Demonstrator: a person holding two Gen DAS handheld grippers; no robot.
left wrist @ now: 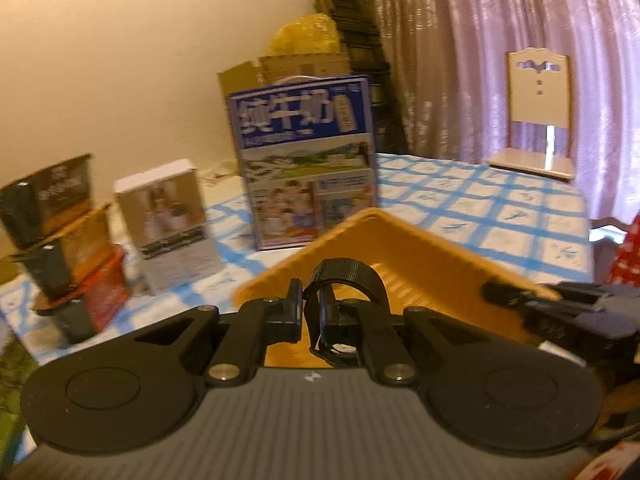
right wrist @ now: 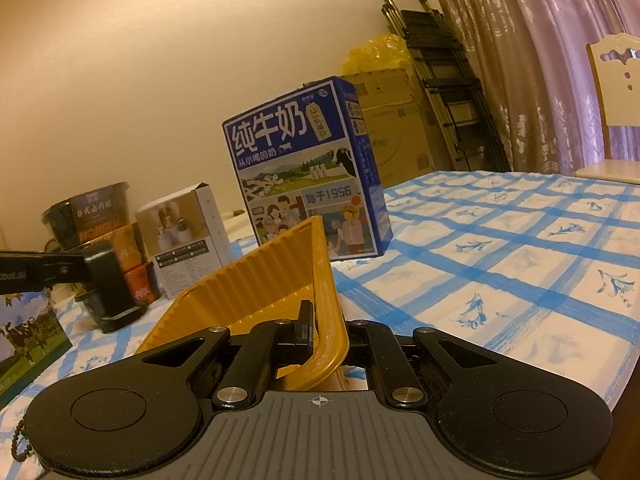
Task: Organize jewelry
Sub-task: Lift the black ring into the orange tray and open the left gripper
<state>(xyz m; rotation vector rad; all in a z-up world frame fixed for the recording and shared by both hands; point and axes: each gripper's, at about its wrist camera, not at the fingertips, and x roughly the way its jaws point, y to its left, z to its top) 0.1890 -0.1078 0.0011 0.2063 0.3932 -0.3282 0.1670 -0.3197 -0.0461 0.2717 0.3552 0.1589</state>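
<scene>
At my twelve o'clock a blue milk carton (right wrist: 308,172) stood on the checked tablecloth (right wrist: 520,264), with a small white box (right wrist: 184,236) and stacked noodle tubs (right wrist: 96,216) off at ten. A cream chair (left wrist: 536,120) sat at two, by the curtain. My right gripper (right wrist: 324,328) pointed slightly downward, clamped tight on the near rim of the tilted yellow tray (right wrist: 248,288). My left gripper (left wrist: 310,312) also angled down, over the tray, its jaws nearly shut on a black watch strap (left wrist: 348,280), looped above the tray's inside.
</scene>
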